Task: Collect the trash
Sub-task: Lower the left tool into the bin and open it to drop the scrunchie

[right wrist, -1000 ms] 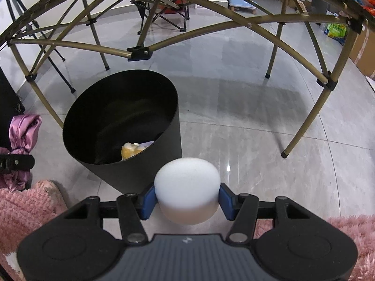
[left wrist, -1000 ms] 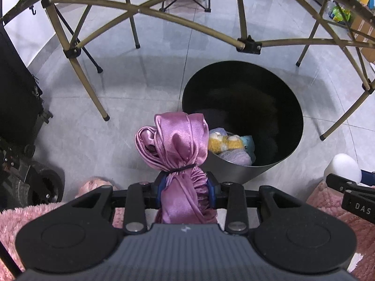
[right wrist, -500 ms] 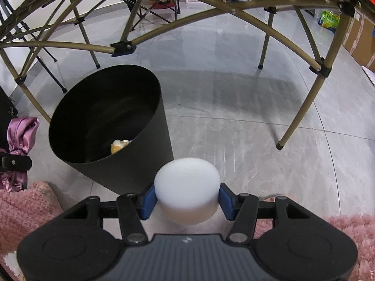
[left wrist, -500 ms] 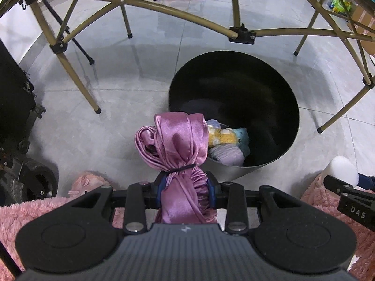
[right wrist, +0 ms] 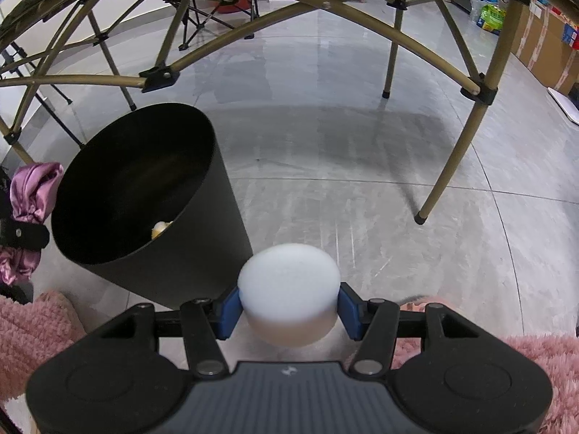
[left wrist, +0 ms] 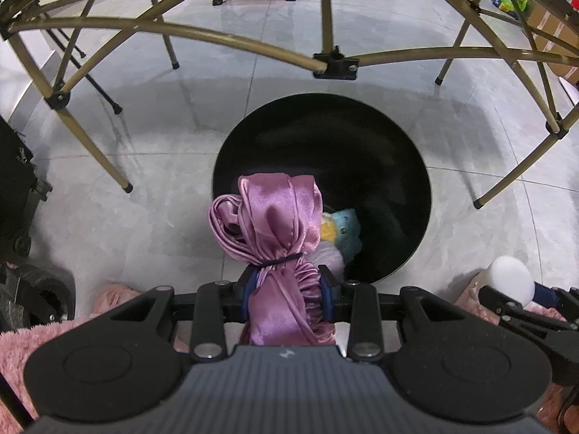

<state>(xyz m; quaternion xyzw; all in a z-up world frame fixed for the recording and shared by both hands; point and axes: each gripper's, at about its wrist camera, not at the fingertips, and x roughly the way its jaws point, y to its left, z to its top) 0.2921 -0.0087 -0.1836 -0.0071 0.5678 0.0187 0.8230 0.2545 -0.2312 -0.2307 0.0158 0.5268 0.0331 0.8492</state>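
Observation:
My left gripper (left wrist: 287,291) is shut on a purple satin cloth bundle (left wrist: 275,228) tied with a thin band, held over the near rim of a black round bin (left wrist: 362,137). The bin holds a yellow and blue plush toy (left wrist: 342,229) and a lilac item. My right gripper (right wrist: 289,305) is shut on a white foam puck (right wrist: 289,289), to the right of the bin (right wrist: 152,253) and apart from it. The puck also shows in the left wrist view (left wrist: 510,282), and the cloth in the right wrist view (right wrist: 32,191).
A gold folding table frame (left wrist: 333,61) arches over the bin, with legs on the grey tile floor (right wrist: 362,152). A pink fluffy rug (right wrist: 29,329) lies below both grippers. Black wheeled gear (left wrist: 21,253) stands at left. Cardboard boxes (right wrist: 546,36) line the far right.
My left gripper has moved forward and right with the cloth, so it now hangs over the bin's near rim. My right gripper has shifted right, away from the bin, still holding the puck.

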